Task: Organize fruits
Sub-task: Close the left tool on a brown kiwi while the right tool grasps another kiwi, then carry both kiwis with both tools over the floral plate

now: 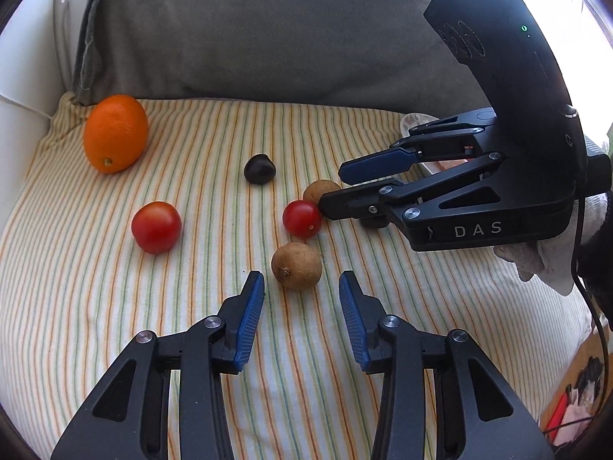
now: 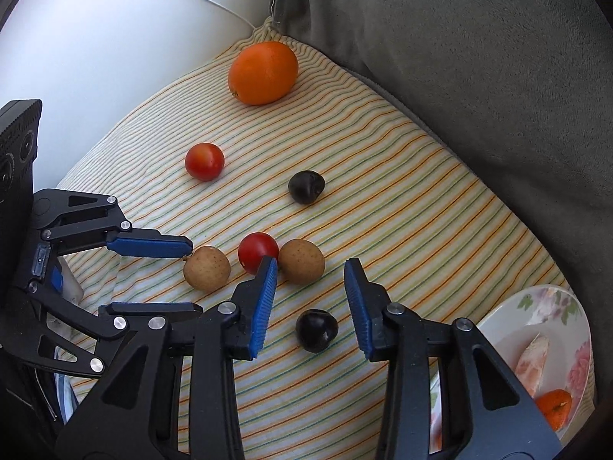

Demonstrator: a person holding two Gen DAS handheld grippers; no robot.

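Note:
Fruits lie on a striped cushion (image 1: 191, 345). An orange (image 1: 115, 133) (image 2: 263, 73) sits at the far left. Two red tomatoes (image 1: 156, 227) (image 1: 302, 218) (image 2: 204, 161) (image 2: 257, 252), two brown round fruits (image 1: 296, 271) (image 1: 321, 191) (image 2: 207, 268) (image 2: 301, 261) and two dark plums (image 1: 260, 169) (image 2: 306, 187) (image 2: 317, 330) lie in the middle. My left gripper (image 1: 302, 281) is open, just in front of the near brown fruit. My right gripper (image 2: 311, 268) is open with the near plum between its fingers, apart from the pads; it also shows in the left wrist view (image 1: 333, 188).
A flowered plate (image 2: 551, 306) at the right holds a small orange piece (image 2: 553, 408) and a pale slice (image 2: 530, 364). A grey cushion (image 1: 268, 30) backs the striped one. A white wall (image 2: 95, 38) stands at the left.

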